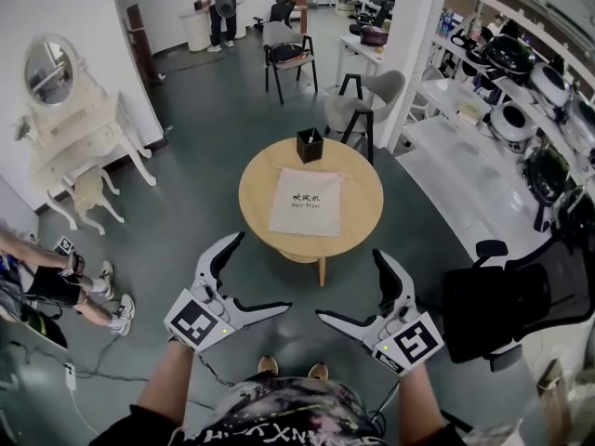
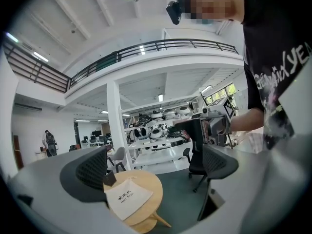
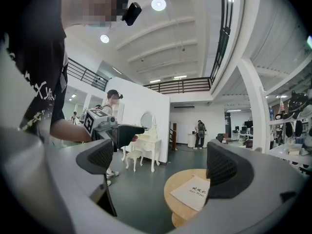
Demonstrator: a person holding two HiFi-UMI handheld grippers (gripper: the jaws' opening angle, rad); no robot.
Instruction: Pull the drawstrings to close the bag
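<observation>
Your left gripper [image 1: 262,272] and right gripper [image 1: 349,284] hover close in front of you, each with its jaws spread wide and nothing between them. Well beyond both sets of fingertips, the white drawstring bag [image 1: 306,202] lies flat and untouched on the round wooden table [image 1: 256,170], its far edge near a small black box [image 1: 310,144].
</observation>
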